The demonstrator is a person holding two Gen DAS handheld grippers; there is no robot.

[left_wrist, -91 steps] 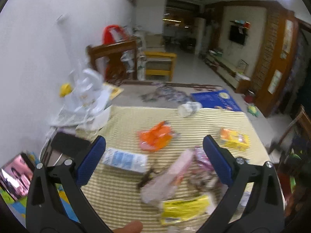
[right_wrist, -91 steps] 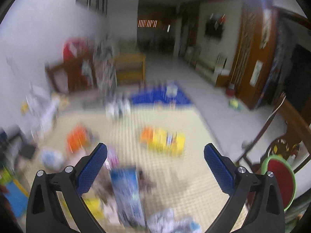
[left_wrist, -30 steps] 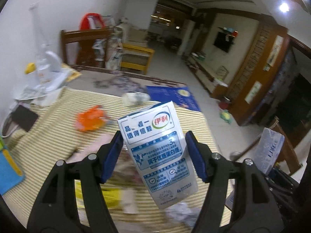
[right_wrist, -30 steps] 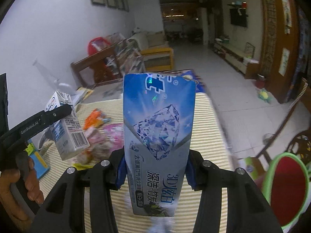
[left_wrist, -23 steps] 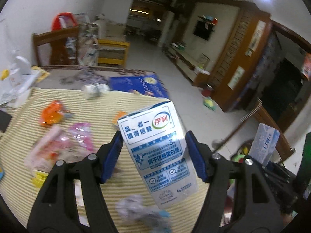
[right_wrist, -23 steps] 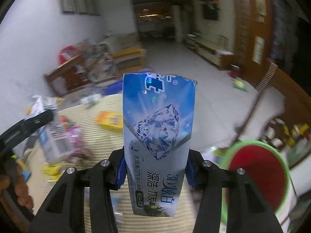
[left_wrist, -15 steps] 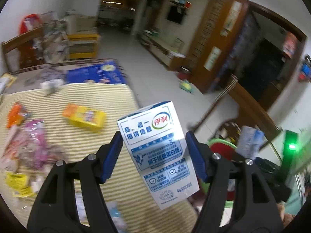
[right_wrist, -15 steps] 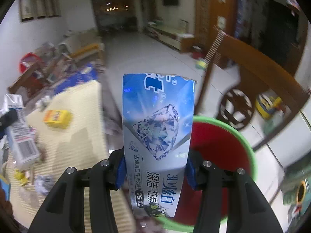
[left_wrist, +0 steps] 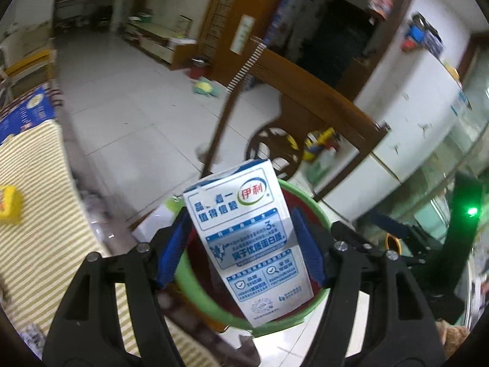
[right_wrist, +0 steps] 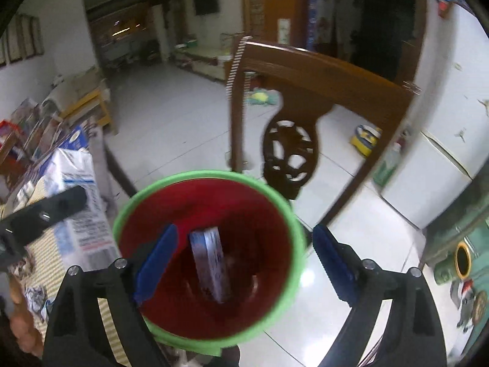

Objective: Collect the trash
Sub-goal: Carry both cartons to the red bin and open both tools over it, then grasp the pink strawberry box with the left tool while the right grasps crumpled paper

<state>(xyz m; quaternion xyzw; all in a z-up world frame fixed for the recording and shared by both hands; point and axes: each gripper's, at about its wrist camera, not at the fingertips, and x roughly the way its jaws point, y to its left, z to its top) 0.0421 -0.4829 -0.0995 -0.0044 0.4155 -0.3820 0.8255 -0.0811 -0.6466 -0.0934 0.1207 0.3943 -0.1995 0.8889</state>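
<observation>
Left wrist: left gripper clamps the milk carton, now carried from the table to above the green bin.
Right wrist: right gripper opening wide, empty; its blue carton just dropped into the bin; 1 carton left to release.

White-blue milk carton upright, tilted, above green-rimmed red bin. Blue toothpaste box on end inside the bin. Yellow box on striped counter.
</observation>
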